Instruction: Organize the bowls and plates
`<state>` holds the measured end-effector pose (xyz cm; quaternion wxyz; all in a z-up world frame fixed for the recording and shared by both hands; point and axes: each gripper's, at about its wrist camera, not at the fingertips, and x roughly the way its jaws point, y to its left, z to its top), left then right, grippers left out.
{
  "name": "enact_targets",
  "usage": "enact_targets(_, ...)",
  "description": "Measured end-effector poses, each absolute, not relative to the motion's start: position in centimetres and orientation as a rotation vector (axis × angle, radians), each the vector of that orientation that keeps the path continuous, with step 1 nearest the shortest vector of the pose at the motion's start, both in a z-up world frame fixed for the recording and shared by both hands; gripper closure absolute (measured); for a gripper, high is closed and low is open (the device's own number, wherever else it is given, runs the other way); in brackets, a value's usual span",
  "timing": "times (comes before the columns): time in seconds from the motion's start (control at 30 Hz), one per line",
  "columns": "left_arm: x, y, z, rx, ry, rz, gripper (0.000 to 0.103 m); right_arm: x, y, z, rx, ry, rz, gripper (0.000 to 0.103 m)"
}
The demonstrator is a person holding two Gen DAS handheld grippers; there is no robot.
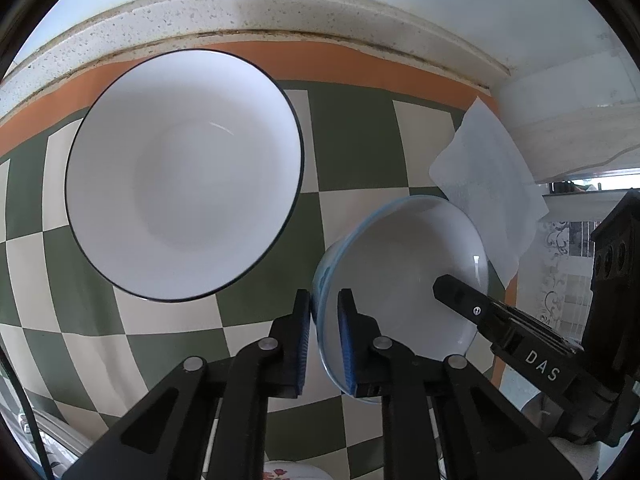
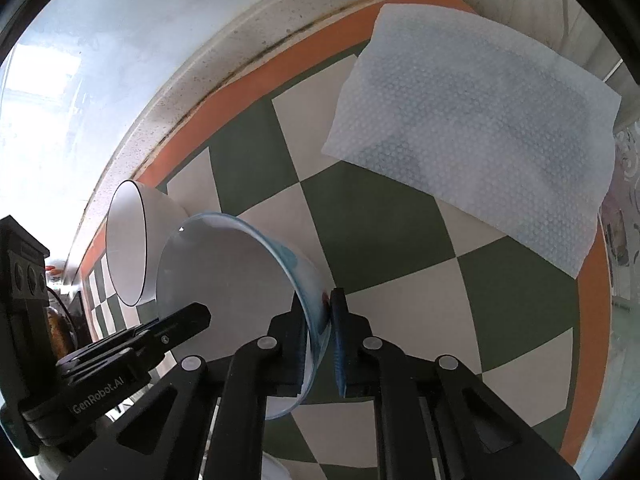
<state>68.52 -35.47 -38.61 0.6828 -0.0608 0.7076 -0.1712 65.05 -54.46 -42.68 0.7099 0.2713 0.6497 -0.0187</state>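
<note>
A small white bowl with a pale blue rim (image 1: 400, 280) is held by both grippers above a green-and-cream checkered mat. My left gripper (image 1: 324, 312) is shut on the bowl's left rim. My right gripper (image 2: 320, 312) is shut on the opposite rim of the same bowl (image 2: 224, 264); one of its fingers (image 1: 456, 292) reaches into the bowl in the left wrist view. A larger white bowl with a thin dark rim (image 1: 184, 176) sits on the mat to the left, and it also shows in the right wrist view (image 2: 128, 240) behind the held bowl.
A white textured cloth (image 2: 472, 140) lies on the mat's far right corner, also in the left wrist view (image 1: 488, 176). A speckled stone ledge (image 1: 240, 12) runs along the back. A flowered dish edge (image 1: 288, 474) shows at the bottom.
</note>
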Motion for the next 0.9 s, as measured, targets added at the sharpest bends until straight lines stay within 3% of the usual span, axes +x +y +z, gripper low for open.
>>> enact_targets(0.37,67.1,-34.5,-35.9,-0.098,1.533,-0.392,0.091,64.3,-53.7,-41.4,0.566,1.442,-0.025,0.093)
enact_targets(0.9,60.4,-29.7,-28.4,-0.071,1.435,-0.464,0.091,57.3,-49.3,-34.0,0.561,1.365,0.024,0.093)
